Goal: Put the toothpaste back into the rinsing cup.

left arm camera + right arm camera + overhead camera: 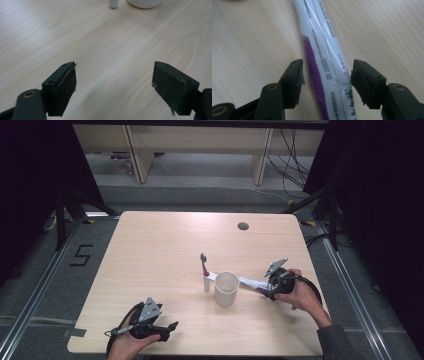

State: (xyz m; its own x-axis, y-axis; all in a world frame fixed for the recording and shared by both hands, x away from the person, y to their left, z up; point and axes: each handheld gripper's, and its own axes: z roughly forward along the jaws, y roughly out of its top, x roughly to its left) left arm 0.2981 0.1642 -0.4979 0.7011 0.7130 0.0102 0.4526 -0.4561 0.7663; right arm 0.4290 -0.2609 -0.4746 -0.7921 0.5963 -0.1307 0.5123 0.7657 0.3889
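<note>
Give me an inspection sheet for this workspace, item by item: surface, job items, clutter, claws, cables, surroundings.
Surface: light wooden table, with a round hole near the far edge.
Job's things: white and purple toothpaste tube lying flat, between the right claw's jaws; the pads are not pressing it. White cup upright at the centre; toothbrush lying beside it.
Clutter: nothing seen.
Grippers: right claw part open around the tube; left claw open over bare wood, near the front edge.
Cables: one trails from each claw; loose cables on the floor beyond.
Surroundings: dark curtains, floor marked 5.
</note>
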